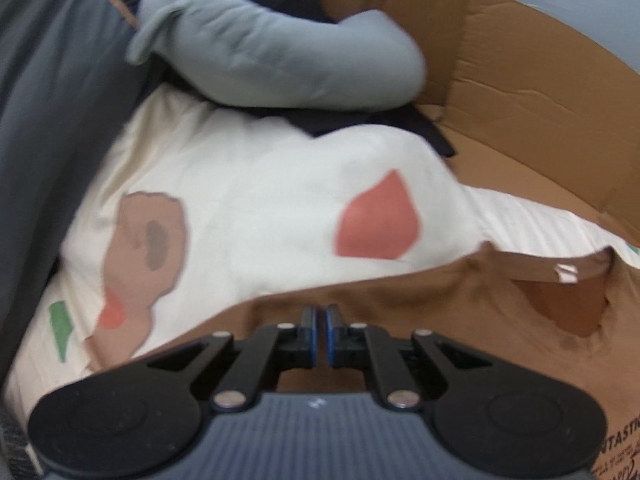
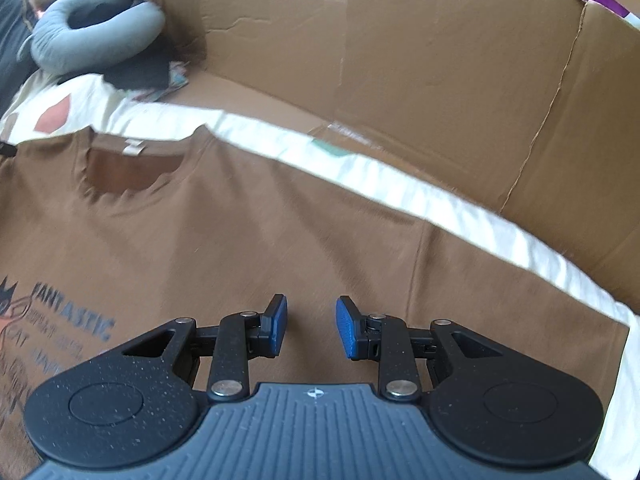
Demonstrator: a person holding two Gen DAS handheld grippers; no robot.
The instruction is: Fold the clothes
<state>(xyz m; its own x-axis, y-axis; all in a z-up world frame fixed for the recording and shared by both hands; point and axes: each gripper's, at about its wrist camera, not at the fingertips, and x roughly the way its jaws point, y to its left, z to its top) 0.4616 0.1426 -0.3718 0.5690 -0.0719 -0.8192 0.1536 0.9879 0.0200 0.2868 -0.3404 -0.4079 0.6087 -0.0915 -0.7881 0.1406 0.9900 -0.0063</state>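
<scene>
Brown T-shirt (image 2: 248,216) lies spread flat, front up, on a cream sheet (image 2: 400,190) printed with coloured patches. Round collar (image 2: 132,168) open, small white tag showing inside it. Dark lettering on the chest, "FANTASTIC" legible, the rest blurred.

Left gripper (image 1: 320,330): blue pads brought nearly together, only a hairline between them. It sits low over the shirt's upper edge near the shoulder; the fabric there puckers toward the tips, but whether a pinch of cloth is actually caught I cannot tell, the view being blurred.

Right gripper (image 2: 311,326): jaws partly apart, a clear gap between the blue pads, nothing in it. It hangs over the shirt close to the sleeve seam, holding nothing.

Cream sheet extends past the shirt on the far side as a pale band. Beyond it, a tall cardboard wall (image 2: 400,60) wraps around the work area. In the far corner, a grey curved cushion (image 1: 248,48) rests on dark folded cloth (image 2: 140,72).
</scene>
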